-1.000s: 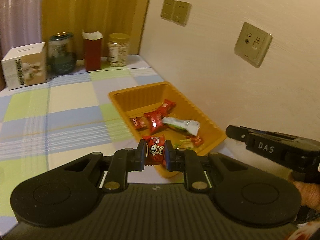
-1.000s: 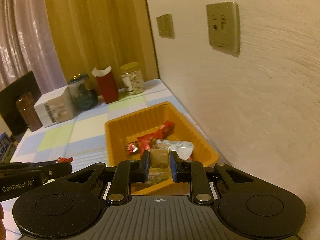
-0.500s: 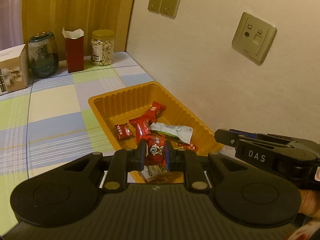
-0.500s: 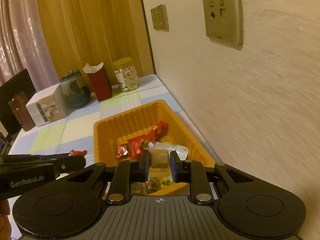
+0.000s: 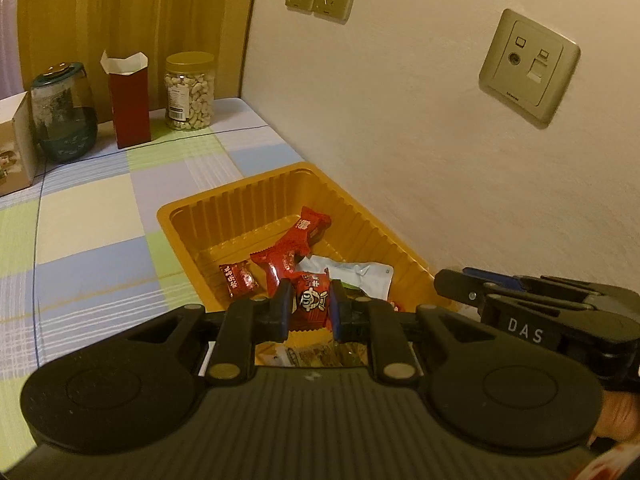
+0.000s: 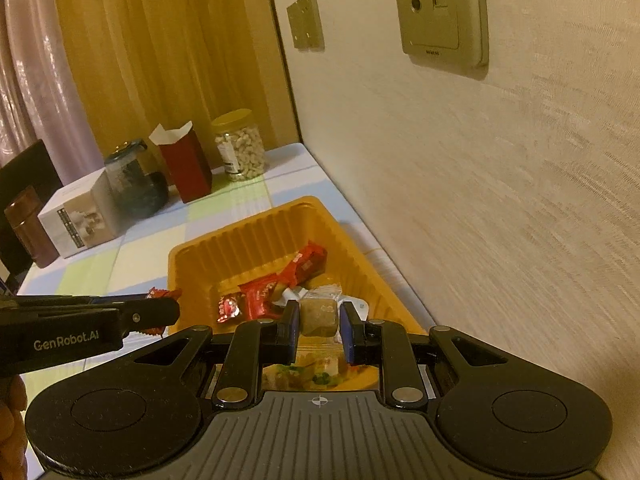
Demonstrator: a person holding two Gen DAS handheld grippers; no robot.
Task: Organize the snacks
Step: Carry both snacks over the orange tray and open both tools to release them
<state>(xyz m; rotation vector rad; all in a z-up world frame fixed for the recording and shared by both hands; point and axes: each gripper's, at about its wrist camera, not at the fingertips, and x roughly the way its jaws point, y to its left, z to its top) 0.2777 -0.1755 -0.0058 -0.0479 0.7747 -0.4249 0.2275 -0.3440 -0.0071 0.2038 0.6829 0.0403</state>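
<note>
An orange ribbed tray [image 5: 188,216] [image 6: 256,236] sits on the checked tablecloth against the wall. It holds several red snack packets [image 5: 296,240] [image 6: 304,262] and a white pouch [image 5: 360,274]. My left gripper [image 5: 310,304] is shut on a small red candy packet [image 5: 312,300] over the tray's near end. My right gripper [image 6: 319,320] is shut on a brownish wrapped snack cube [image 6: 318,316] above the tray's near right part. Each gripper shows side-on in the other's view: the right one [image 5: 456,284], the left one [image 6: 160,312] with its red candy.
At the table's far end stand a cashew jar [image 5: 190,92] [image 6: 240,146], a red carton [image 5: 128,100] [image 6: 184,166], a dark glass jar [image 5: 64,116] [image 6: 136,180], a white box [image 6: 76,216] and a brown canister [image 6: 28,224]. The wall with sockets [image 5: 528,68] runs close on the right.
Both grippers have moved forward over the tray's near end, each still holding its snack. The left one came in from the tray's left side.
</note>
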